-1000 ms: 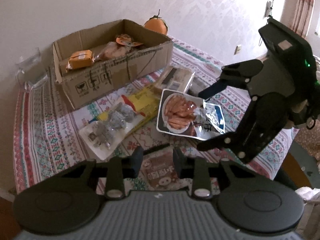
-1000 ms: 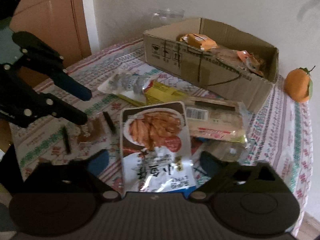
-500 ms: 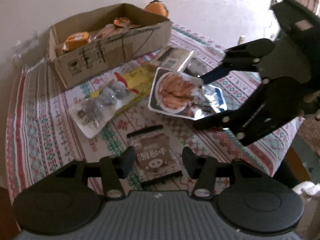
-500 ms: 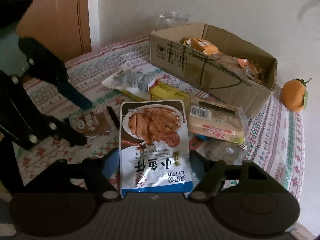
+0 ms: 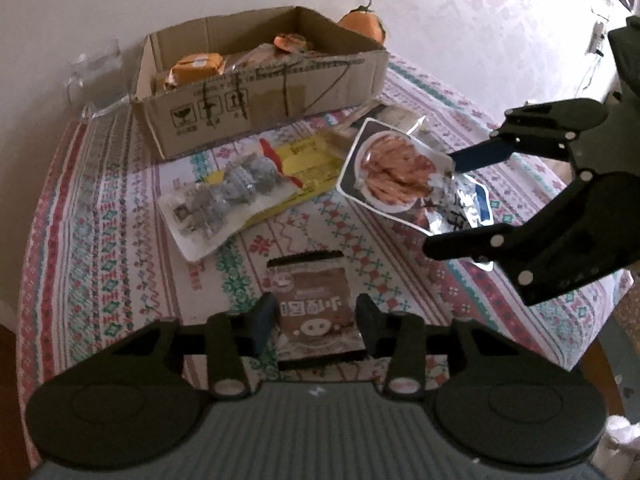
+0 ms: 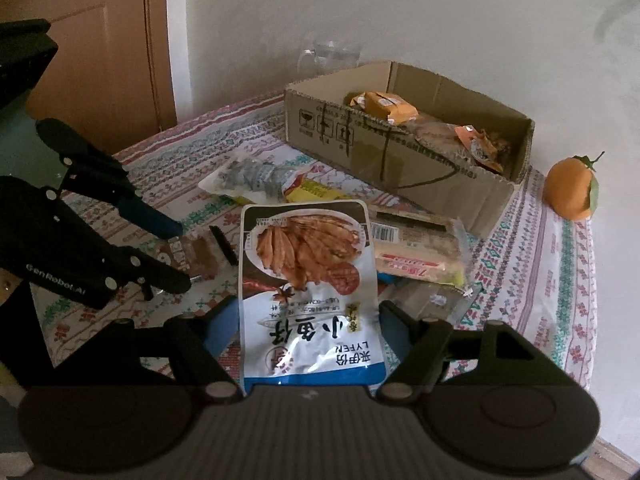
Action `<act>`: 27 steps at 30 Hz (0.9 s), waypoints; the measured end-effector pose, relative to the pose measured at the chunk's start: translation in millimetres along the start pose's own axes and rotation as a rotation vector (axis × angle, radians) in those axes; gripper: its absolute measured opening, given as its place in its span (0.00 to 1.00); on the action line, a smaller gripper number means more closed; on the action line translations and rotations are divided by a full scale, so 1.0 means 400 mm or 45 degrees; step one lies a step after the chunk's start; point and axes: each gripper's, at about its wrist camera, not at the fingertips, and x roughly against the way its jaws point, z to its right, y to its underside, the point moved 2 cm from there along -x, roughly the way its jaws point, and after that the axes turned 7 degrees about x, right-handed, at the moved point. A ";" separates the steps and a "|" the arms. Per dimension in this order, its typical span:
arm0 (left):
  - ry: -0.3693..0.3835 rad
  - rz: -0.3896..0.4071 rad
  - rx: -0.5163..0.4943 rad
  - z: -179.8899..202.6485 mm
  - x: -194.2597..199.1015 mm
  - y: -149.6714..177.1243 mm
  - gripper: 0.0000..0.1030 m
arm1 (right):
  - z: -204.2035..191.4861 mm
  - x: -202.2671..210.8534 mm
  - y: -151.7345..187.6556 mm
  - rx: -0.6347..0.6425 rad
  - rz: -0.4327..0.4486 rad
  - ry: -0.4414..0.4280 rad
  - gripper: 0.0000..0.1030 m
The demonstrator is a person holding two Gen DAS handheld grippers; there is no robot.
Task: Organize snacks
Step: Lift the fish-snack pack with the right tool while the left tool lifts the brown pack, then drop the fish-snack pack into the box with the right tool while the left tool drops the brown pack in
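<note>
Two grippers, each closed on a packet for boxing: left gripper (image 5: pixel 310 316) pinches small brown foil snack packet (image 5: pixel 314 312) between its fingers, right gripper (image 6: pixel 308 330), just narrowed, clamps white-blue dried-fish pouch (image 6: pixel 308 288).

box (image 5: pixel 256 108) at the table's (image 5: pixel 100 248) back, orange (image 5: pixel 360 26) behind it, packets (image 5: pixel 196 70) inside; fish bag (image 6: pixel 308 280) in front, small brown pack (image 5: pixel 314 312) nearer, to its left.

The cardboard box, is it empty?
No, the cardboard box already holds snacks: an orange packet and other wrapped packs lie inside it.
</note>
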 end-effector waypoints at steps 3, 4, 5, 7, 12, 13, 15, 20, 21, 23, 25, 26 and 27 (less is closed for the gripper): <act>0.014 0.002 -0.025 -0.003 0.015 -0.014 0.42 | 0.002 0.008 -0.002 0.009 0.004 0.004 0.77; 0.015 0.005 -0.035 -0.005 0.015 -0.022 0.42 | 0.003 0.011 -0.003 0.013 0.006 0.007 0.77; 0.019 0.006 -0.044 -0.006 0.021 -0.026 0.42 | 0.004 0.013 -0.004 0.017 0.006 0.008 0.77; 0.030 0.008 -0.055 -0.009 0.033 -0.036 0.42 | 0.006 0.018 -0.010 0.018 0.007 0.006 0.77; 0.057 0.022 -0.063 -0.026 0.061 -0.079 0.42 | 0.030 0.039 -0.033 0.007 0.037 0.017 0.77; 0.057 0.028 -0.066 -0.032 0.062 -0.095 0.42 | 0.036 0.042 -0.038 0.001 0.044 0.018 0.77; 0.058 0.041 -0.071 -0.047 0.064 -0.132 0.42 | 0.048 0.048 -0.046 -0.010 0.057 0.029 0.77; 0.042 0.092 -0.085 -0.083 0.046 -0.239 0.42 | 0.065 0.059 -0.061 -0.009 0.077 0.055 0.77; 0.043 0.098 -0.088 -0.094 0.034 -0.264 0.42 | 0.068 0.059 -0.064 -0.008 0.080 0.056 0.77; 0.037 0.107 -0.077 -0.111 0.009 -0.310 0.42 | 0.073 0.056 -0.071 0.000 0.082 0.060 0.77; 0.027 0.106 -0.068 -0.126 -0.020 -0.357 0.42 | 0.075 0.058 -0.075 0.007 0.086 0.068 0.77; 0.019 0.109 -0.072 -0.131 -0.034 -0.382 0.42 | 0.078 0.057 -0.078 0.009 0.088 0.069 0.77; 0.015 0.114 -0.075 -0.136 -0.046 -0.402 0.42 | 0.079 0.058 -0.081 0.011 0.090 0.074 0.77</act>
